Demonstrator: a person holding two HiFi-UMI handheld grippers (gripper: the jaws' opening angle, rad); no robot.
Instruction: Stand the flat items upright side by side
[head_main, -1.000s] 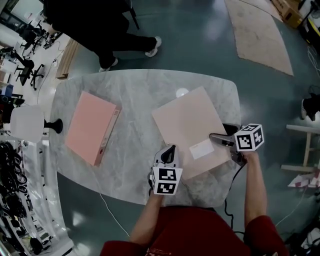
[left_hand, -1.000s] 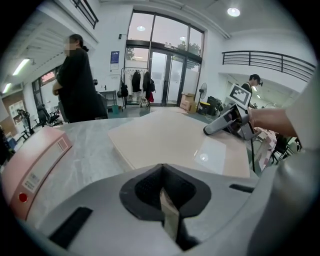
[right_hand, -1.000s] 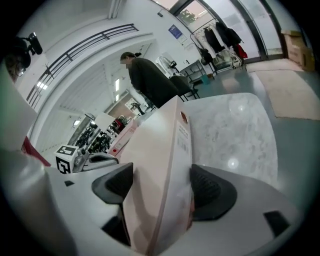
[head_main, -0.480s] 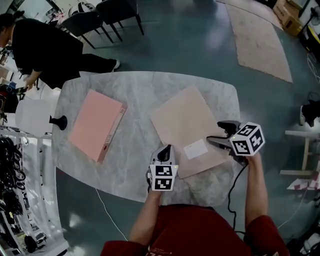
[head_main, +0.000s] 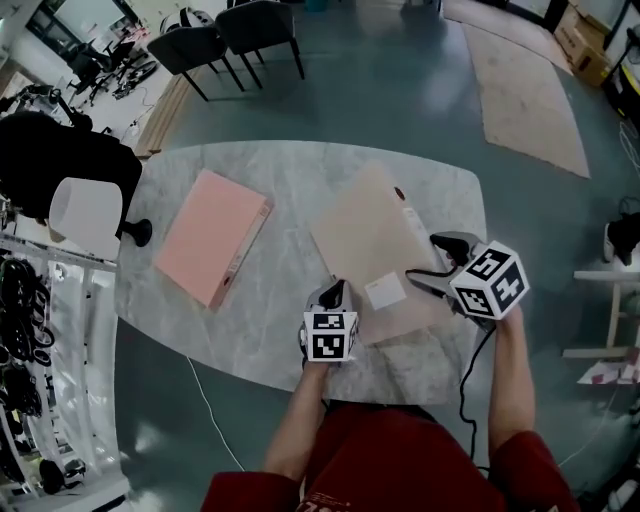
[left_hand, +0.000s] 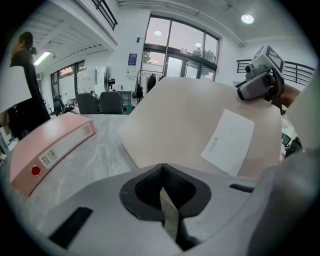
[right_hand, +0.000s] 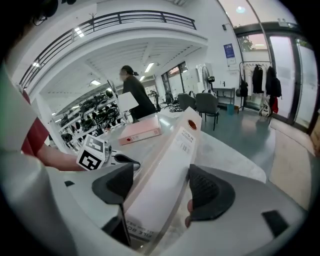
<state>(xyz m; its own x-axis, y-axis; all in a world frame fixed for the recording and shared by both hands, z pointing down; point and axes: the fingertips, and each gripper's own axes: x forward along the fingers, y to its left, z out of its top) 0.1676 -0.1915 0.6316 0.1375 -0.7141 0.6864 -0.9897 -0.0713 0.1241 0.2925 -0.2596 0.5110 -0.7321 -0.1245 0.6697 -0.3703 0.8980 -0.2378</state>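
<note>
A beige binder (head_main: 370, 245) is tilted, its spine side raised off the marble table (head_main: 300, 165) and its left edge still down. My right gripper (head_main: 425, 258) is shut on the spine, which fills the space between the jaws in the right gripper view (right_hand: 160, 185). A white label (head_main: 384, 291) is on its cover. My left gripper (head_main: 339, 292) is shut and empty, low at the binder's near left corner; the beige cover (left_hand: 200, 130) rises just ahead of it. A pink binder (head_main: 212, 235) lies flat at the table's left.
A lamp with a white shade (head_main: 85, 215) stands off the table's left edge. A person in black (head_main: 55, 150) is beyond it, dark chairs (head_main: 230, 30) are behind the table, and a rug (head_main: 535, 90) lies on the floor at the far right.
The beige binder's spine side has come up off the table with my right gripper, so the cover now slopes. The person in black has walked off to the left.
</note>
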